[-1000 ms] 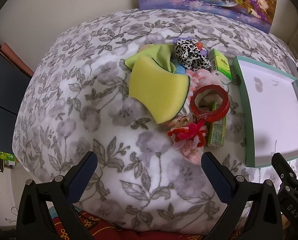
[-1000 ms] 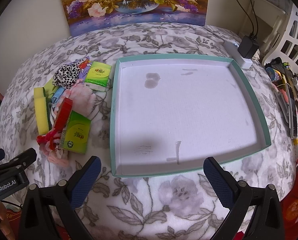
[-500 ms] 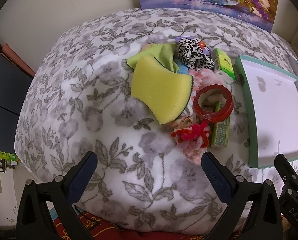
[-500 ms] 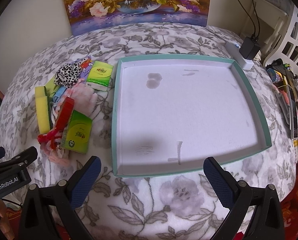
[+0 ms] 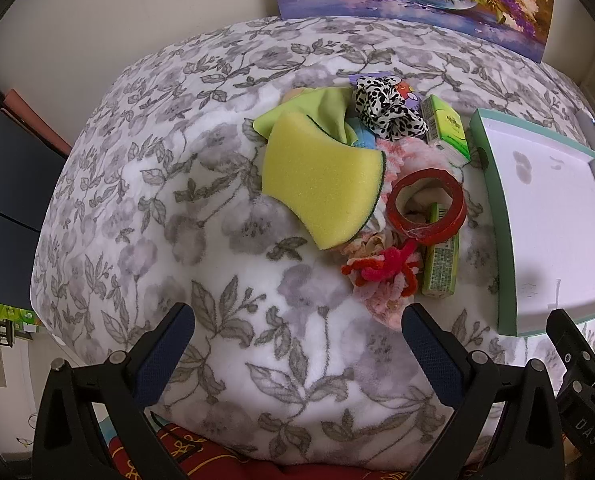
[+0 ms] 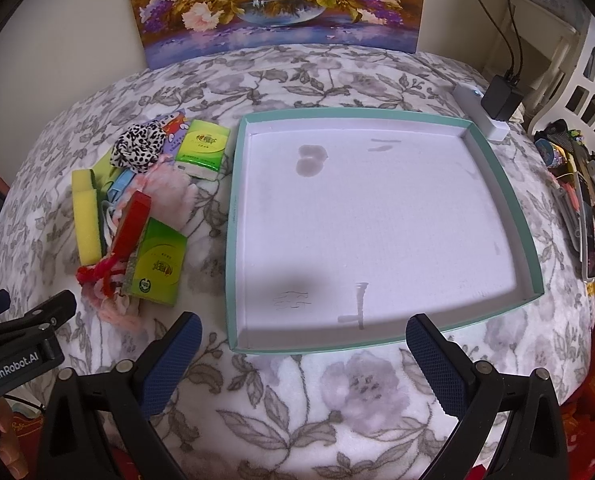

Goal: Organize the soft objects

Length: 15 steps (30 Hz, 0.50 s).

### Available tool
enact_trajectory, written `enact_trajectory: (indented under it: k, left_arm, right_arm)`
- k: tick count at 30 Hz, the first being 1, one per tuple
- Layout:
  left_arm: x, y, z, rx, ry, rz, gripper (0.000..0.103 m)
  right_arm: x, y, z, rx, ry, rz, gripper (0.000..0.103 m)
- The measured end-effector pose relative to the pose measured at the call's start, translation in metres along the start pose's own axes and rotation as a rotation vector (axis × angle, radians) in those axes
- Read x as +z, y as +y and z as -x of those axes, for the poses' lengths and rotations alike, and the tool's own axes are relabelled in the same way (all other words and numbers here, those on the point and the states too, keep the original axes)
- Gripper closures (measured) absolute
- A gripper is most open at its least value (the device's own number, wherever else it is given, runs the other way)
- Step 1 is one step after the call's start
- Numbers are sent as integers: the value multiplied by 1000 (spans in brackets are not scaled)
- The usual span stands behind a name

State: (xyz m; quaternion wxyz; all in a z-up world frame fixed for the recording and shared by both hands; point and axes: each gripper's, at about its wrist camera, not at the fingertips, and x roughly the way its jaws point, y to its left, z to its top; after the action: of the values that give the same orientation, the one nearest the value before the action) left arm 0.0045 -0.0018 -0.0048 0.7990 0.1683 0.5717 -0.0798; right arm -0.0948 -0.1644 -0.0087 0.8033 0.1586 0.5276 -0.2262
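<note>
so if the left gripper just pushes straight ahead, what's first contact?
Probably the floral blanket, then the red-and-pink yarn bundle near the right finger's path. Left gripper is open; depth is uncertain.

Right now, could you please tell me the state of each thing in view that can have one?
left gripper: open, holding nothing.
right gripper: open, holding nothing.
tray: nothing in it, stained floor.
yellow sponge: lying on the pile, outside the tray.
red tape roll: propped on a tissue pack.
near tissue pack: sealed, lying flat.
far tissue pack: sealed, lying flat.
leopard scrunchie: bunched on the pile.
</note>
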Motion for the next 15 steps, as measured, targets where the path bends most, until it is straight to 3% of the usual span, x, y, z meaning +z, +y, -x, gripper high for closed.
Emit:
enact_trajectory:
  k: [15]
  left_arm:
    - [0, 0, 0, 0, 1, -1, 0]
  right_arm:
    - [0, 2, -1, -1, 2, 13, 0]
